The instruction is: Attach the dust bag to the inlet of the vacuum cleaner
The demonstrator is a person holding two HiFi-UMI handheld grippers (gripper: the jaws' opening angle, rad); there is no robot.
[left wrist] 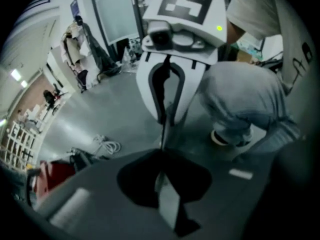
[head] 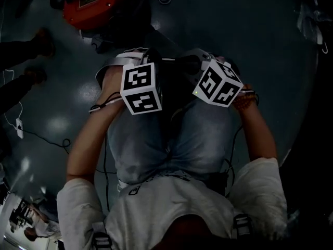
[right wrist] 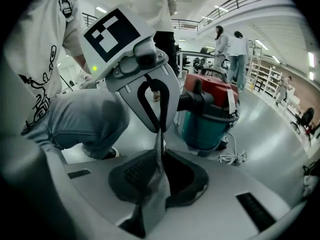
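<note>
A grey dust bag (right wrist: 152, 199) is held between the left tongs (left wrist: 162, 156) and right tongs (right wrist: 161, 156), each clamped narrowly on one edge. The vacuum cleaner (right wrist: 209, 116), a teal tub capped in red, is stood on the floor (right wrist: 280, 134) apart, inside hidden.

Left gripper (head: 139, 87), right gripper (head: 217, 82) over jeans (head: 151, 139); red vacuum cleaner (head: 93, 4) beyond.

Dim head cam; fisheye edges, slight blur

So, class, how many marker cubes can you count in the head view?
2. One marker cube is left of centre, above the person's jeans; the other is just right of it. None seems hidden.
</note>
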